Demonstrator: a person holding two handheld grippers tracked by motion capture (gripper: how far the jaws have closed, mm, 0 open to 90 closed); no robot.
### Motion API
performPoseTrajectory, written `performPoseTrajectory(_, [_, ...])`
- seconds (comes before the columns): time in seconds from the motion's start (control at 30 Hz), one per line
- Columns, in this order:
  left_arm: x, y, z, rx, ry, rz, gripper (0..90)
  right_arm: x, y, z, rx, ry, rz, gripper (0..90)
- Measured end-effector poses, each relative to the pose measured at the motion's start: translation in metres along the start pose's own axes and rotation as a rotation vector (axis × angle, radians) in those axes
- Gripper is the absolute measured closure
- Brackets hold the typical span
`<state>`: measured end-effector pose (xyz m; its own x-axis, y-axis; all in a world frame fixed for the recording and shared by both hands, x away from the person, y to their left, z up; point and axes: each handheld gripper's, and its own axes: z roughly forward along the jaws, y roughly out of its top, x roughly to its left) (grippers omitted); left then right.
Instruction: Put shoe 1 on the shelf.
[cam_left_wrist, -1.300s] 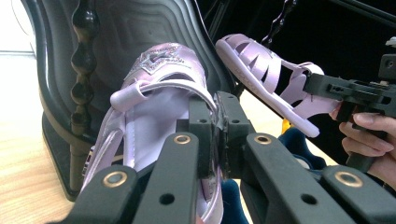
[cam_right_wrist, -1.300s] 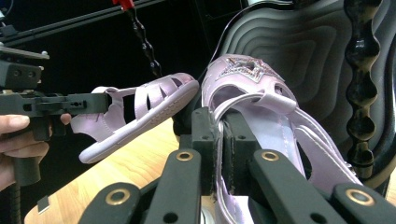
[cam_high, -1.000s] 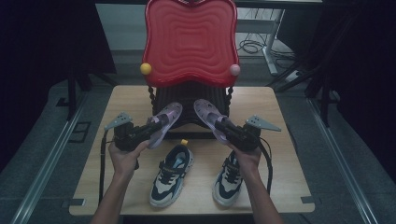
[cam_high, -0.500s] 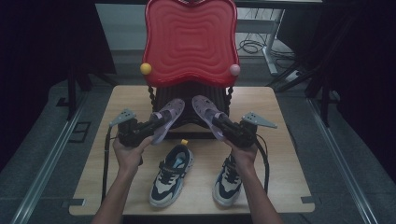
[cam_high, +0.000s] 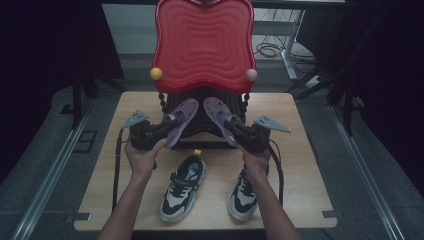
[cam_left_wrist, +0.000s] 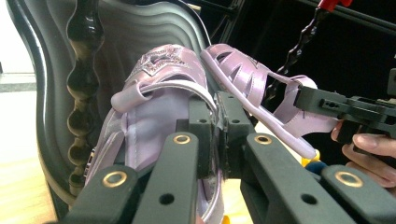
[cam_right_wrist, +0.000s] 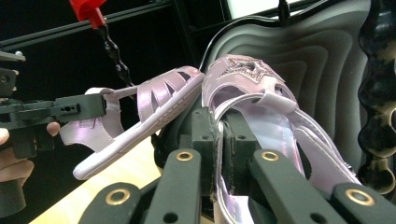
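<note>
The left gripper (cam_high: 167, 123) is clamped on the left lilac sandal (cam_high: 181, 120), its 2 black jaws pinched together on a strap at the sandal's side, as the left gripper view shows (cam_left_wrist: 215, 122). The right gripper (cam_high: 235, 125) is likewise clamped on the right lilac sandal (cam_high: 218, 115), its jaws pressed onto that sandal's strap in the right gripper view (cam_right_wrist: 218, 128).

Both sandals are held up off the wooden table (cam_high: 300, 150), just in front of the dark base under the red chair-like stand (cam_high: 204, 42). They tilt toward each other, toes up and inward, with the toes close together but whether they touch cannot be told. In the left gripper view the right sandal (cam_left_wrist: 261, 93) lies just beside the held one (cam_left_wrist: 159, 93); in the right gripper view the left sandal (cam_right_wrist: 140, 116) sits just beside the held one (cam_right_wrist: 261, 98).

On the table nearer the person, 2 dark-and-cream sneakers stand side by side, well apart from the sandals: 1 (cam_high: 182, 187) below the left hand (cam_high: 144, 157), the other (cam_high: 243, 192) partly under the right hand (cam_high: 256, 160).
</note>
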<state>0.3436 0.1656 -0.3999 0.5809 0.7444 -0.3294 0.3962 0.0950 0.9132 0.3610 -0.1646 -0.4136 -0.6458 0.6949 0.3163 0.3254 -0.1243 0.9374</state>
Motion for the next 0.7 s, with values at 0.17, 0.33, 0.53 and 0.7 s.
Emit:
performPoseTrajectory(0.17, [0.001, 0.001, 0.003, 0.001, 0.007, 0.003, 86.0, -0.001, 0.000, 0.003, -0.004, -0.009, -0.001, 85.0])
performPoseTrajectory(0.33, [0.002, 0.003, 0.007, -0.003, 0.015, 0.010, 86.0, 0.000, 0.003, 0.006, -0.008, -0.017, -0.004, 84.9])
performPoseTrajectory(0.53, [0.006, 0.003, 0.012, -0.011, 0.022, 0.003, 86.0, -0.001, 0.004, 0.011, -0.012, -0.033, -0.007, 85.0])
performPoseTrajectory(0.7, [0.007, 0.004, 0.014, -0.015, 0.024, 0.003, 86.0, -0.001, 0.004, 0.018, -0.014, -0.042, -0.008, 85.0])
